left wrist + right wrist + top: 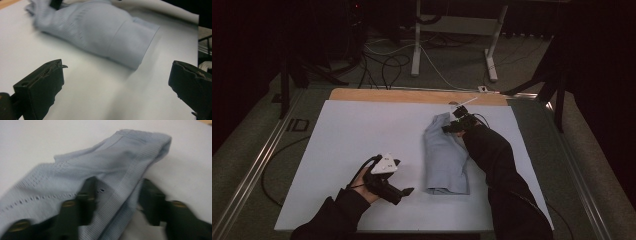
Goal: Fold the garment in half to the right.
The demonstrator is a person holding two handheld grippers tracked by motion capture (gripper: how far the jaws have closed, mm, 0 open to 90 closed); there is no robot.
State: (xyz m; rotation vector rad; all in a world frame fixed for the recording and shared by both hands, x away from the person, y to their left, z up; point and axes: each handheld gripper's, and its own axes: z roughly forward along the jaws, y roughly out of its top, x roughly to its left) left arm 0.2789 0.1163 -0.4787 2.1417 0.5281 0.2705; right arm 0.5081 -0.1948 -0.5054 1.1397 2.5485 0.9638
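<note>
Overhead and gripper-mounted views of a garment-handling moment on a desk (362,130) covered by a pale sheet. A light blue knit garment (445,155) lies lengthwise right of the sheet's centre, its near end folded square and its far end bunched and lifted slightly.

The right hand-held gripper (455,125) reaches across to that far end. In the right gripper view its jaws stand on either side of a ribbed hem (130,182), with cloth draped over and between them; they look parted rather than pressed together, and the blur leaves it uncertain whether the fabric is actually pinched (so the grip cannot be told for sure). The placement at the hem suggests an edge is sought because it gives a firm line from which to pull or fold the piece.

The left hand-held gripper (404,191) rests near the front of the desk, to the left of the garment and apart from it. Its jaws stand wide apart with nothing between them, as the left gripper view confirms, and they face the folded cuff-like end (132,45). This waiting position probably keeps the near end within reach, ready to pin it down or take a second corner.
</note>
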